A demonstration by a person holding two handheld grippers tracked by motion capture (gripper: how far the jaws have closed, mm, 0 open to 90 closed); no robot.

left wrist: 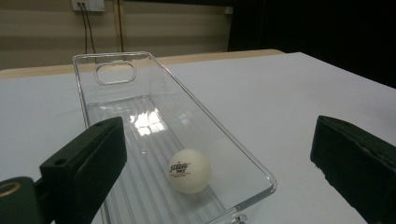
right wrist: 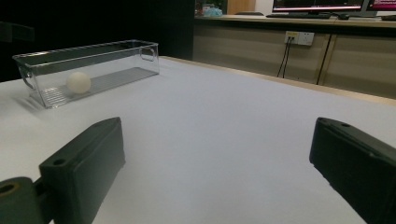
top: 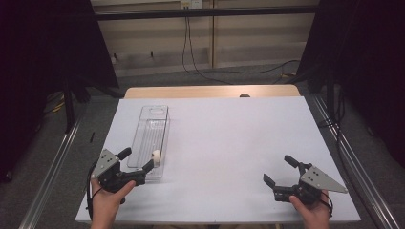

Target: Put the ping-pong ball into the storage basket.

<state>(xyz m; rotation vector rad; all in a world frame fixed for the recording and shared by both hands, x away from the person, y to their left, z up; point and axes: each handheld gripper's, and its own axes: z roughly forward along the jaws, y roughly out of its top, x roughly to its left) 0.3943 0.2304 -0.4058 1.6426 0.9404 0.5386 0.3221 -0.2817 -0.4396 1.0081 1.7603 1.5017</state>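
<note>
High view first, and the big white rectangular table [top: 229,157] spreads across the frame, wooden edge showing at its far side. On its left half lies the long clear plastic bin [top: 154,125], set lengthwise away from the person, a handle cut-out in its far end wall. Down at the near edge, the left gripper [top: 139,160] sits right at the bin's near end, jaws spread wide, one tip over the rim. Well apart on the right, the right gripper [top: 279,170] hovers over bare table, jaws also wide apart and holding nothing.

And the small one: a white table-tennis ball [top: 156,155] resting inside the bin, close to its near end.

Left gripper view brings that ball [left wrist: 188,171] up close, with a printed logo on its side, sitting on the ribbed floor of the bin [left wrist: 219,126] between the two black jaws. It looks very light, hard-shelled and smooth, so it would likely roll or squirt out under a careless pinch (a thin shell can dent, too). Best bet is a gentle squeeze across its widest part, reaching down from above between the walls.

Right gripper view adds the bin [right wrist: 88,70] side-on, showing its wall height and the ball [right wrist: 78,82] low against the floor.
</note>
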